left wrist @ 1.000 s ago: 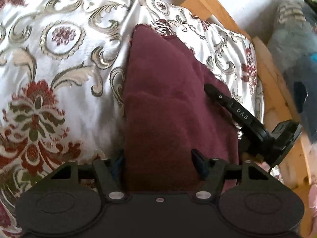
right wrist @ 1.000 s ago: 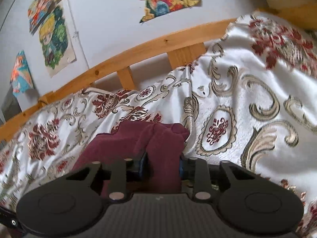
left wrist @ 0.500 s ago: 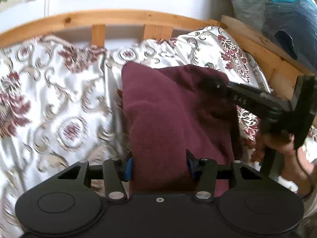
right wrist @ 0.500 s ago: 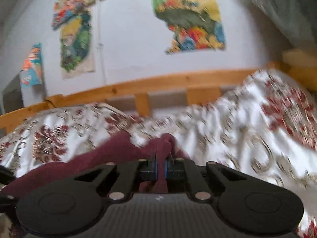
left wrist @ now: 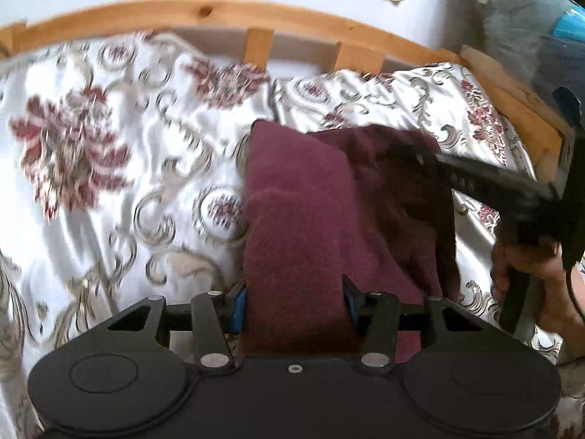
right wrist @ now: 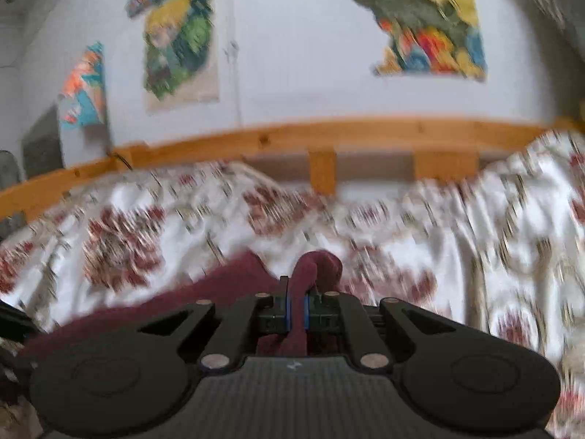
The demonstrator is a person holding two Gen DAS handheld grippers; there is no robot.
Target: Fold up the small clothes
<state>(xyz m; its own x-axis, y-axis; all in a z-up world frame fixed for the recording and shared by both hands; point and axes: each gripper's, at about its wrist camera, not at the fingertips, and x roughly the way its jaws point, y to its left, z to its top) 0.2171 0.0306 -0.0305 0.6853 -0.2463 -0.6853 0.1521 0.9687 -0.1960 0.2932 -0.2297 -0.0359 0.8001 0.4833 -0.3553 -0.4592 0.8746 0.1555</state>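
Observation:
A thick, folded maroon cloth hangs lifted above the floral bedspread. My left gripper is shut on its near end, and the fabric fills the gap between the blue pads. In the left wrist view, my right gripper reaches in from the right, held by a hand, and grips the cloth's far right corner. In the right wrist view, my right gripper is shut on a thin fold of the maroon cloth, which bulges past the fingertips. The rest of the cloth trails off to the lower left.
A wooden bed rail with short slats runs along the far side against a white wall with colourful posters. A grey and blue bundle sits beyond the bed's right corner. Rumpled bedspread lies to the left.
Both grippers have risen with the cloth and tilted up, so the rail and wall now show. The right jaws closed from a loose hold to a tight pinch, and the left jaws narrowed.

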